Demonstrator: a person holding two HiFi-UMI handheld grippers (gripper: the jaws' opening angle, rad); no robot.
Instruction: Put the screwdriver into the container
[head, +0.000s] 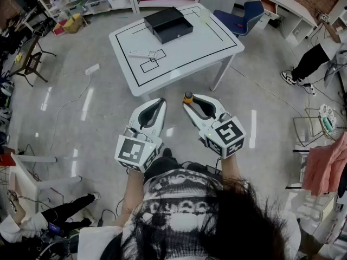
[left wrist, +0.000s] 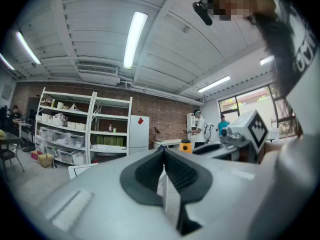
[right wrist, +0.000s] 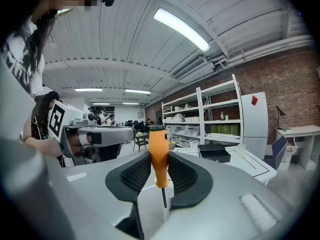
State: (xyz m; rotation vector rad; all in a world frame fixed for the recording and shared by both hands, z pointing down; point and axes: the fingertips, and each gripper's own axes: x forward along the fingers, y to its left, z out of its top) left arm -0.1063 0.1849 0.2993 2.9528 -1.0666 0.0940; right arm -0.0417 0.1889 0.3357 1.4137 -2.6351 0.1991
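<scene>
An orange-handled screwdriver (right wrist: 158, 151) stands upright between the pads of my right gripper (right wrist: 159, 170), which is shut on its handle; the thin shaft points down toward the gripper body. In the head view its orange top (head: 188, 97) shows at the tip of the right gripper (head: 187, 104). The black open container (head: 168, 25) sits on the white table (head: 211, 47), ahead of both grippers, and shows small in the right gripper view as the container (right wrist: 214, 152). My left gripper (head: 160, 102) is held beside the right one, and its jaws (left wrist: 164, 156) are shut with nothing in them.
White flat items (head: 147, 53) lie on the table's near left part, inside black marked lines. A blue chair (head: 244, 12) stands behind the table. A power strip (head: 91, 68) and cables lie on the floor at left. Shelves line the back wall. A person's legs (head: 303, 66) are at right.
</scene>
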